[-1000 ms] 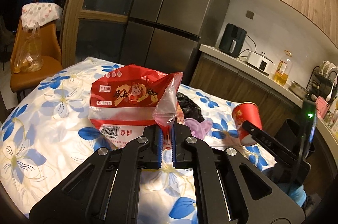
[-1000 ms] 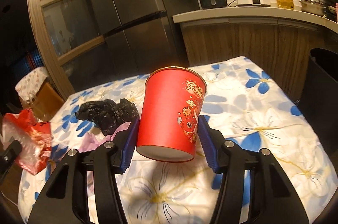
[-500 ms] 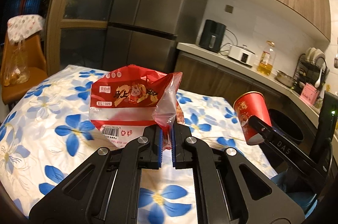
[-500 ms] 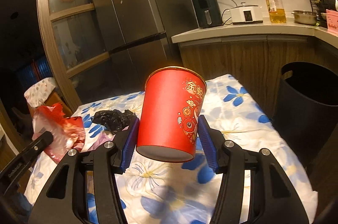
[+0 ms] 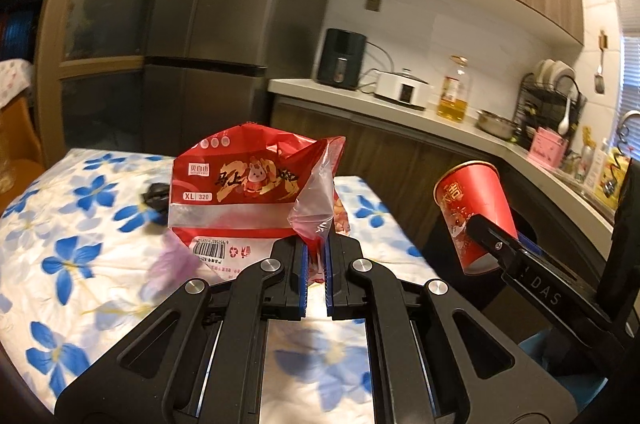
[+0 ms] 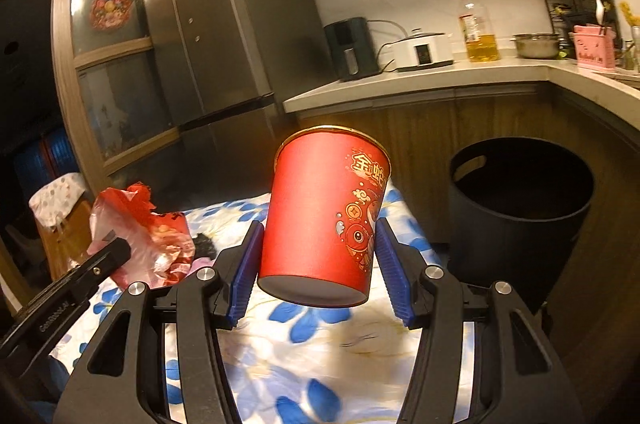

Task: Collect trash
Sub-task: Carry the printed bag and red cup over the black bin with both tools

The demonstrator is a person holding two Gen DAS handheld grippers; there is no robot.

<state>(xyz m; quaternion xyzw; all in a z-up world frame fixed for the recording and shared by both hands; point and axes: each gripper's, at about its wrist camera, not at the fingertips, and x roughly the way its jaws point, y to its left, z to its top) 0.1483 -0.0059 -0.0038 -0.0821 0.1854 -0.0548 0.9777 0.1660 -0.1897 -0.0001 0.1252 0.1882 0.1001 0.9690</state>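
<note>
My left gripper (image 5: pixel 316 264) is shut on a crumpled red and clear plastic snack bag (image 5: pixel 248 200), which it holds up over the flowered table (image 5: pixel 72 256). The same bag (image 6: pixel 140 236) shows at the left of the right wrist view. In my right gripper (image 6: pixel 316 264) a red paper cup (image 6: pixel 324 220) with gold print is clamped between the blue pads, tilted slightly. That cup (image 5: pixel 476 212) also appears at the right of the left wrist view. A black round bin (image 6: pixel 520 216) stands on the floor past the table's right end.
A black crumpled bag (image 5: pixel 156 194) and a pale purple scrap (image 5: pixel 176 260) lie on the tablecloth. Behind are a steel fridge (image 6: pixel 224 36), a counter (image 6: pixel 420 80) with an air fryer, cooker and oil bottle, and a dish rack (image 5: pixel 552 92).
Both grippers have swung to the right and risen with their loads. The bin has come fully into the right wrist view, and more of the counter shows.
</note>
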